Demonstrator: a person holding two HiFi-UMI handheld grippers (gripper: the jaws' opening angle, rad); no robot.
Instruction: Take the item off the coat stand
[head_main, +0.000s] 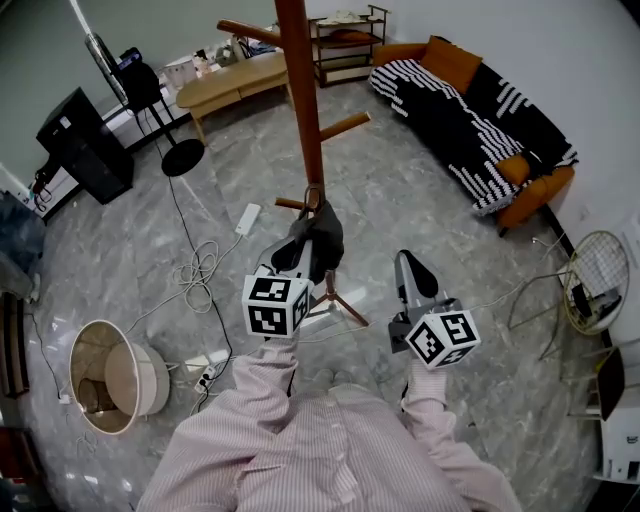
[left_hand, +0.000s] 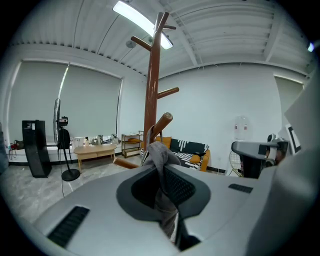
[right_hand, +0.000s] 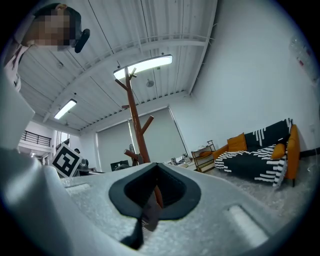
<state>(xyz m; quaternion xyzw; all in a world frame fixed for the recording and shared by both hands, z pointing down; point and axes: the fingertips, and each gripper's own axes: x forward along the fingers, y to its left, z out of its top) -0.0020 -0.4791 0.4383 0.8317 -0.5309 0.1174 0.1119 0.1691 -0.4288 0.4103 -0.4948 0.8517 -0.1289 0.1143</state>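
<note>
My left tongs (head_main: 300, 255) are pinched shut on the grey cloth (head_main: 320, 238) that hangs low on the coat stand (head_main: 298, 90). In the left gripper view the cloth (left_hand: 161, 165) runs straight down into the closed slot of the tongs (left_hand: 167, 200), bunched above them and squeezed thin between the pads. Its top sits right at a short, upward-slanting peg (left_hand: 161, 125) of the brown stand (left_hand: 151, 90). It seems to loop over the peg by a thin strap, though I cannot make out just how it is caught there. So the cloth is on the stand and in my grip at once.

My right tongs (head_main: 408, 265) are pressed together with nothing between them. They point up beside the stand, just right of the cloth and apart from it. In the right gripper view the tongs (right_hand: 150, 202) show one narrow closed slit, with the stand's pole (right_hand: 134, 120) rising behind it.

From my head view the stand's feet (head_main: 340, 300) spread on the grey marbled floor (head_main: 130, 250), between my two marker cubes, the left (head_main: 275, 305) and the right (head_main: 440, 340). A white power strip (head_main: 247, 218) and loose cables (head_main: 195, 270) lie on the floor to the left. A round lampshade (head_main: 110, 375) lies on its side nearer me. Farther off are a black speaker (head_main: 85, 145), a low wooden table (head_main: 230, 82) and an orange sofa (head_main: 540, 190) under a black-and-white striped throw (head_main: 450, 110).
</note>
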